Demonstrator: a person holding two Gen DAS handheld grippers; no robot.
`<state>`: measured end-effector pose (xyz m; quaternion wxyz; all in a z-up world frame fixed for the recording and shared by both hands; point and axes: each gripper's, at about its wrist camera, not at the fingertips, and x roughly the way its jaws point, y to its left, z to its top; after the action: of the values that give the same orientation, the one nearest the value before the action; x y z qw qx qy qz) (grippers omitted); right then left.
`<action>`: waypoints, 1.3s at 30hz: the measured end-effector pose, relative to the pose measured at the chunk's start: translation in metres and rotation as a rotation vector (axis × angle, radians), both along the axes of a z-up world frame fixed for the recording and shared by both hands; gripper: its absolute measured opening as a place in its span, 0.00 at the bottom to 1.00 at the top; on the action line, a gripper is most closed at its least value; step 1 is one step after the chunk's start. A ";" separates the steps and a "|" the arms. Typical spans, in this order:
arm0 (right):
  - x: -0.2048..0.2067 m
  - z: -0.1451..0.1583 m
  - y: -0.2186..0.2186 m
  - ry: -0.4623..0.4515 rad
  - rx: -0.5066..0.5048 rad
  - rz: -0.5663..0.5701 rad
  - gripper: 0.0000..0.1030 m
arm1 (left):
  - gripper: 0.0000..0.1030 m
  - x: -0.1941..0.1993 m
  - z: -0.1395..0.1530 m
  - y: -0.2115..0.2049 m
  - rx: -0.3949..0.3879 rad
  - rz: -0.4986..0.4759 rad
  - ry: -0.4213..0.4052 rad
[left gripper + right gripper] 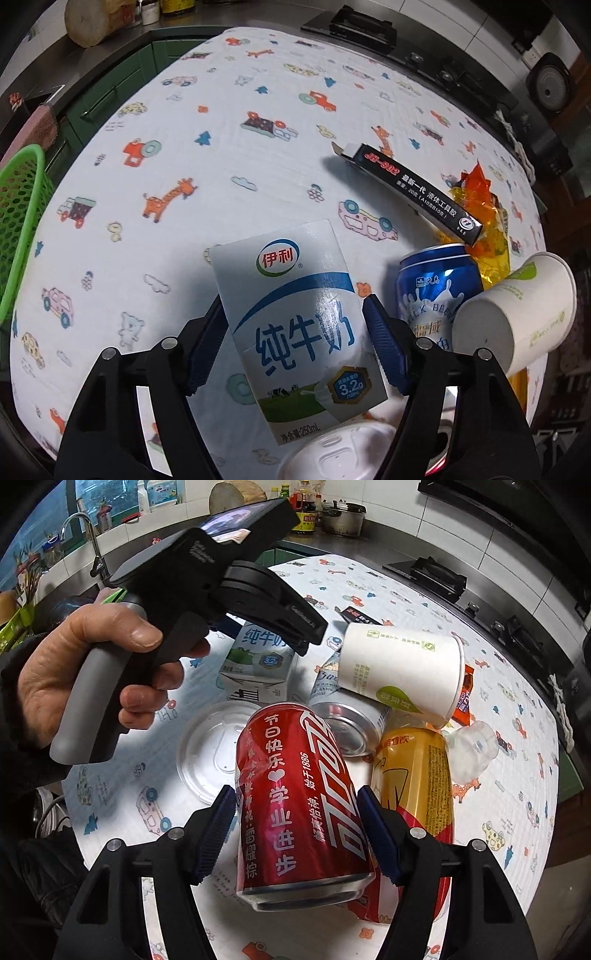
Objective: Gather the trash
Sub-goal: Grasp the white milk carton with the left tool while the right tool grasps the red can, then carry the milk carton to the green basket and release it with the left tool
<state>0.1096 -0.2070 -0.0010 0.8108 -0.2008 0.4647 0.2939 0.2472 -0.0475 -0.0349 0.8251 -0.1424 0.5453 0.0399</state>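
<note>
My left gripper (295, 339) is shut on a white and blue milk carton (295, 325), holding it by its sides above the cartoon-print tablecloth (221, 129). The carton also shows in the right wrist view (258, 653), under the left gripper's body. My right gripper (297, 830) is shut on a red cola can (299, 794), which lies tilted with its base toward the camera. A green mesh basket (18, 221) stands at the table's left edge in the left wrist view.
The trash pile holds a blue can (436, 284), a paper cup (402, 668), a silver can (351, 727), a yellow can (417, 786), a clear plastic lid (210, 749), a black glue box (413, 188) and an orange wrapper (476, 192). A stove (351, 26) lies behind the table.
</note>
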 end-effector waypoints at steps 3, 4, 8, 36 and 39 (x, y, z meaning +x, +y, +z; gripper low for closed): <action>-0.001 0.002 0.004 -0.005 -0.001 0.004 0.64 | 0.70 -0.009 0.006 0.009 0.000 -0.008 -0.023; -0.002 0.003 0.007 -0.009 -0.002 0.005 0.64 | 0.69 -0.012 0.008 0.012 -0.001 -0.012 -0.029; -0.002 0.008 0.018 -0.018 -0.001 0.010 0.64 | 0.69 -0.026 0.016 0.029 -0.009 -0.017 -0.054; -0.009 0.031 0.207 -0.087 0.015 0.236 0.64 | 0.69 -0.110 0.064 0.218 0.046 0.141 -0.201; -0.009 0.032 0.225 -0.092 0.014 0.256 0.64 | 0.69 -0.115 0.063 0.238 0.051 0.164 -0.203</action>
<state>0.1006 0.0181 0.0311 0.7886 -0.2660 0.3953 0.3886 0.1324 0.1907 0.0281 0.8733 -0.1688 0.4443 0.1066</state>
